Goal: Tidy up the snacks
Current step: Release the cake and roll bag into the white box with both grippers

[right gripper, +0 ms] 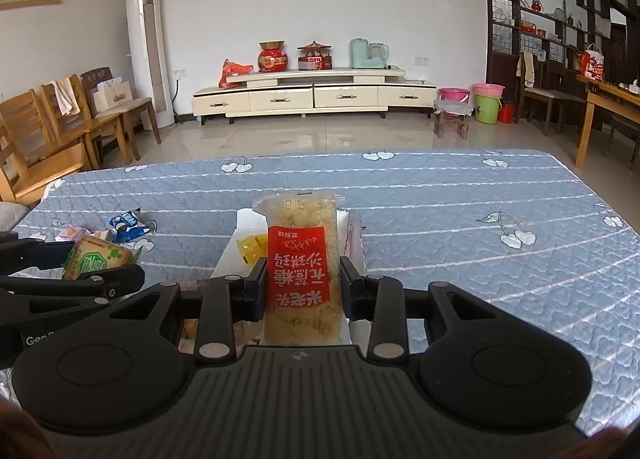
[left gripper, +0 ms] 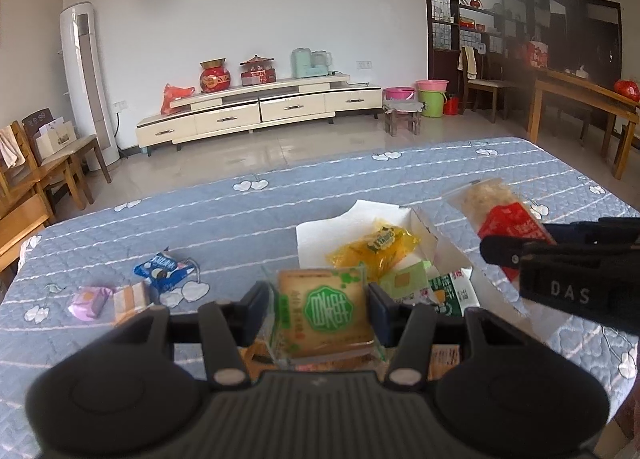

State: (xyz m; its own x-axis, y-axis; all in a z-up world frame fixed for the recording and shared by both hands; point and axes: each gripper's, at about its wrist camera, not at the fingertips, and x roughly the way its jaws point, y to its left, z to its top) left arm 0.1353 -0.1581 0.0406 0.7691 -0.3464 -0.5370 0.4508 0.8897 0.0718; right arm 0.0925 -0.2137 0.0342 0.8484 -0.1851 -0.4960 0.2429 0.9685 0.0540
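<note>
My left gripper [left gripper: 318, 309] is shut on a tan snack packet with a green label [left gripper: 326, 313], held above the blue quilted table. It also shows in the right wrist view [right gripper: 96, 257]. My right gripper [right gripper: 303, 291] is shut on a long clear packet with a red label [right gripper: 302, 267], seen in the left wrist view [left gripper: 502, 225] at the right. Both hover by an open white box [left gripper: 444, 247] holding a yellow packet [left gripper: 374, 247] and green-and-white packets [left gripper: 448, 293].
Loose snacks lie on the quilt at the left: a blue packet [left gripper: 164, 269], a purple one [left gripper: 90, 301] and an orange-striped one [left gripper: 130, 297]. Beyond the table's far edge are wooden chairs [right gripper: 60, 127], a TV cabinet [right gripper: 312, 93] and a wooden table [left gripper: 584, 99].
</note>
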